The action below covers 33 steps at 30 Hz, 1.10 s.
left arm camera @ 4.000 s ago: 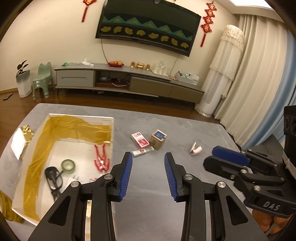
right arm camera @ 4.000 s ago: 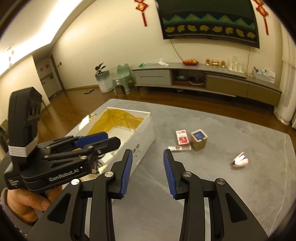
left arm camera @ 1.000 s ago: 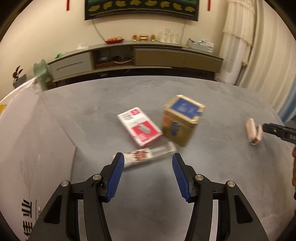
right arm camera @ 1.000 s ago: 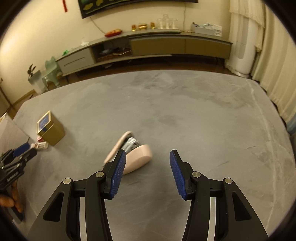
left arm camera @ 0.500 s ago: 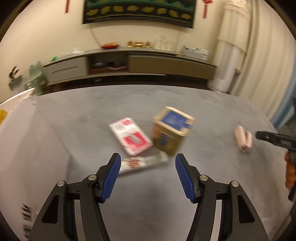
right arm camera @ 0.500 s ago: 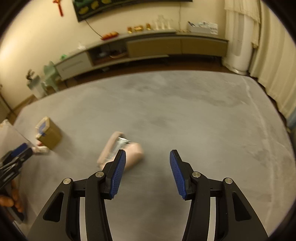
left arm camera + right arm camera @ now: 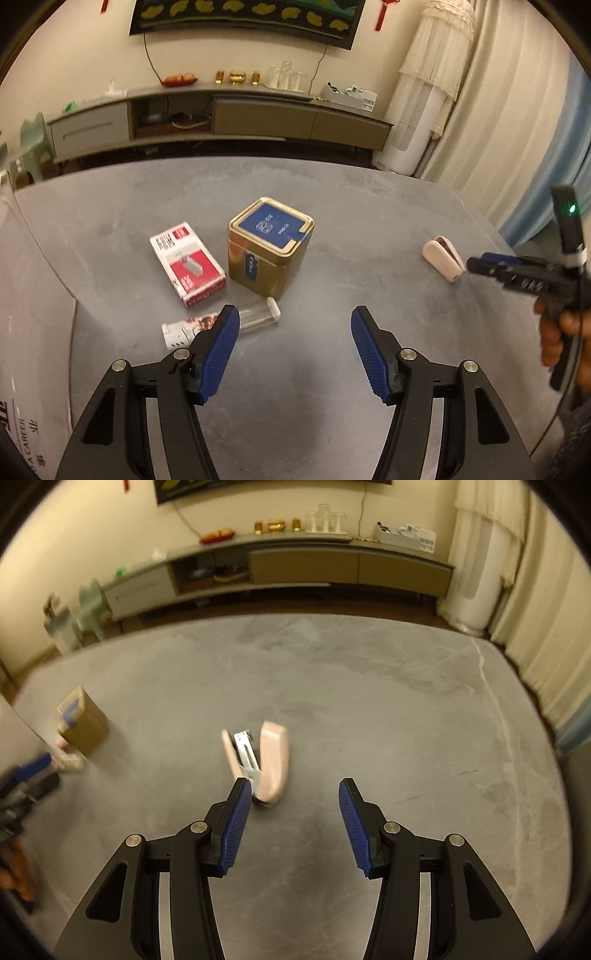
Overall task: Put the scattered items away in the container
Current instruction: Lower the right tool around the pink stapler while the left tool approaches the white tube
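On the grey table, my left gripper (image 7: pixel 291 319) is open just short of a gold tin with a blue lid (image 7: pixel 269 245). A red and white box (image 7: pixel 188 264) lies left of the tin, and a clear tube (image 7: pixel 221 325) lies partly behind my left fingertip. My right gripper (image 7: pixel 290 794) is open over the table, its left fingertip close to the near end of a pink stapler (image 7: pixel 262 762) lying on its side. The stapler (image 7: pixel 443 264) and the right gripper (image 7: pixel 517 273), held by a hand, show at the right of the left wrist view. The white container's wall (image 7: pixel 29 332) fills the left edge.
The table edge (image 7: pixel 517 709) curves round at the right. Beyond the table stand a long low cabinet (image 7: pixel 221 114), a green stool (image 7: pixel 27 147) and curtains (image 7: pixel 498 129). The other gripper (image 7: pixel 26 786) shows at the left of the right wrist view.
Both grippers have opened wider and moved closer to the items. The tin now sits centred ahead of the left gripper. The stapler now lies just ahead of the right gripper's left finger.
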### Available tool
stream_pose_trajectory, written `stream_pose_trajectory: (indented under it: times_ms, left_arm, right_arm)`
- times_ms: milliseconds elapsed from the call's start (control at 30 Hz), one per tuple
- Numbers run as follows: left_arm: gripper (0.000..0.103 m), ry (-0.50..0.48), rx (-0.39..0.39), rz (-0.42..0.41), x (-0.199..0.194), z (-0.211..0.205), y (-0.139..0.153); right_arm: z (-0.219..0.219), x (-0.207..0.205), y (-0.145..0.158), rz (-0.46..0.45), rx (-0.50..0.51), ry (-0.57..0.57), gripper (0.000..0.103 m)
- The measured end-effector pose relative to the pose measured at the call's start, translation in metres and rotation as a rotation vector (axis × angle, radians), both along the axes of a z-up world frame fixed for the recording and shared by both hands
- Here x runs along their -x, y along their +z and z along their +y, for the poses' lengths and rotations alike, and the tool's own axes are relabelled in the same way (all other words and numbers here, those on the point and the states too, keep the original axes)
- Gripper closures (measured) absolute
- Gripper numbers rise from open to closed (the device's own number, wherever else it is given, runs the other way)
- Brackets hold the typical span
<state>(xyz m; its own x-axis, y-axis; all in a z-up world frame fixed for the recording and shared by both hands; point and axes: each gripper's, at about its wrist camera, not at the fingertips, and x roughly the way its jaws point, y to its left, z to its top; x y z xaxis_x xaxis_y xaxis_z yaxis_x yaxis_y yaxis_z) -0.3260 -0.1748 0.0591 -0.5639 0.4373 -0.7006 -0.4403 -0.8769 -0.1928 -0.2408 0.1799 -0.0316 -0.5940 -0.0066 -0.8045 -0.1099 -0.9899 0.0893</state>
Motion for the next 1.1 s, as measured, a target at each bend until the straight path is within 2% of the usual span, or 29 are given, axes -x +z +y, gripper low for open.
stream_pose_trajectory:
  times_ms: [67,167,267,367,433,533,667,700,767,867,933,1000,1100]
  left_arm:
    - [0.038,0.03,0.06,0.03,0.001,0.002,-0.004]
    - [0.038,0.046,0.074,0.021,0.006,-0.002,-0.012]
    - [0.038,0.005,0.036,-0.013,0.004,-0.004,-0.015]
    - [0.038,-0.101,-0.084,-0.118,0.005,-0.006,-0.015]
    - [0.038,-0.068,-0.066,-0.071,0.003,-0.008,-0.009]
    - [0.038,0.024,-0.024,-0.013,0.006,-0.019,-0.005]
    - [0.038,0.043,0.004,-0.008,0.009,-0.023,-0.012]
    - [0.038,0.03,0.009,-0.007,0.007,-0.021,-0.014]
    - [0.038,-0.029,-0.014,-0.025,0.001,-0.013,-0.014]
    - [0.038,-0.223,-0.127,-0.121,-0.011,0.01,-0.011]
    - [0.038,-0.29,-0.1,-0.084,-0.024,0.023,-0.003]
    - [0.038,-0.268,-0.052,-0.042,-0.028,0.026,0.003]
    - [0.036,-0.197,-0.027,-0.01,-0.024,0.019,0.004]
  right_arm:
    - [-0.001,0.0,0.001,0.031,0.056,0.005,0.05]
    - [-0.01,0.003,-0.003,0.071,0.061,0.011,0.05]
    - [-0.01,0.009,-0.015,0.032,0.064,0.02,0.05]
    - [-0.003,0.014,-0.026,-0.069,0.045,0.025,0.053]
    - [-0.001,0.014,-0.023,-0.092,0.019,0.04,0.053]
    - [0.0,0.011,-0.009,-0.033,0.034,0.052,0.05]
    - [-0.01,0.006,0.0,0.079,0.008,0.064,0.05]
    - [-0.01,0.006,-0.001,0.089,0.014,0.065,0.05]
    - [-0.006,0.007,-0.007,0.072,0.092,0.076,0.05]
    - [0.008,0.01,-0.012,-0.011,0.219,0.116,0.05]
    - [0.012,0.01,-0.01,-0.044,0.19,0.136,0.05]
    - [0.017,0.008,-0.006,-0.021,0.097,0.095,0.049]
    - [0.022,0.007,-0.003,0.031,0.136,0.06,0.049]
